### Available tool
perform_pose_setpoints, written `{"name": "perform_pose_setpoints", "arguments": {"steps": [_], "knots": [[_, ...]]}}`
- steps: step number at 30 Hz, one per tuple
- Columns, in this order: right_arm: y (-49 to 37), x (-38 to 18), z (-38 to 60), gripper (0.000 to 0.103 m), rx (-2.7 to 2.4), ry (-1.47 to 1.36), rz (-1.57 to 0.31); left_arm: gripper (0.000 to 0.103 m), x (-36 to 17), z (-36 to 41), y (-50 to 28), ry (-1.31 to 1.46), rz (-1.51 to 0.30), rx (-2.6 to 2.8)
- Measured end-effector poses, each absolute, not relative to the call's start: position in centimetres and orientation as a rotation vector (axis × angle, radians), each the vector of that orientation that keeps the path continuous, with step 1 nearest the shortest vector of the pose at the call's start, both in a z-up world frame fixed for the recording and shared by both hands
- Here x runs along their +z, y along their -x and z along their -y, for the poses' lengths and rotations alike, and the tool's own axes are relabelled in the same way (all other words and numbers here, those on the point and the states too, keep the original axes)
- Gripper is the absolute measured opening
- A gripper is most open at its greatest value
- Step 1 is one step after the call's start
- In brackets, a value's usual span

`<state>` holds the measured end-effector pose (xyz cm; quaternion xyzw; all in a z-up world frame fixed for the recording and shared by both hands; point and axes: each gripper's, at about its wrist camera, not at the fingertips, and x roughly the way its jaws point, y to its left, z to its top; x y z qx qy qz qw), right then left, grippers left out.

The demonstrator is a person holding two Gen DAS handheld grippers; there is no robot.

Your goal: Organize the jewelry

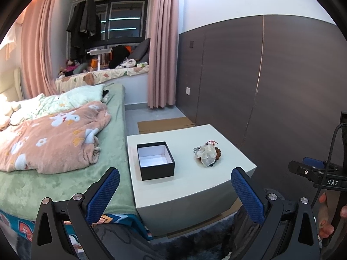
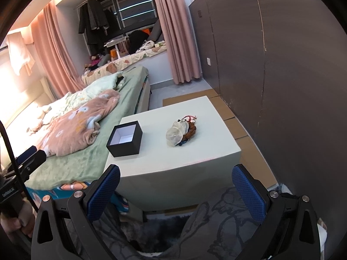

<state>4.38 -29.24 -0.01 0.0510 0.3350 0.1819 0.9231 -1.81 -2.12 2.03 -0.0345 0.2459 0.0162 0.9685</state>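
A small black box (image 1: 155,161) (image 2: 125,138) with a white inside stands open and empty on the left part of a white low table (image 1: 190,186) (image 2: 173,158). To its right lies a heap of jewelry (image 1: 207,155) (image 2: 181,132): pale shell-like pieces, brown beads, a red cord. My left gripper (image 1: 175,191) is open, held short of the table's near edge. My right gripper (image 2: 176,189) is open too, also in front of the table and holding nothing. The right gripper's body (image 1: 314,173) shows at the right edge of the left wrist view.
A bed (image 1: 65,151) (image 2: 76,134) with a green sheet and pink blanket presses against the table's left side. A dark panelled wall (image 1: 271,86) runs along the right. Flat cardboard (image 1: 164,124) lies on the floor behind the table. A dark rug (image 2: 160,225) lies below the grippers.
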Motion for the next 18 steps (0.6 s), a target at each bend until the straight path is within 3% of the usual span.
{"name": "perform_pose_setpoints", "arguments": {"steps": [18], "knots": [[-4.3,0.4,30.3,0.103,0.367,-0.105,-0.672,0.102,3.1,2.7,2.1,0.079,-0.483,0.017]]}}
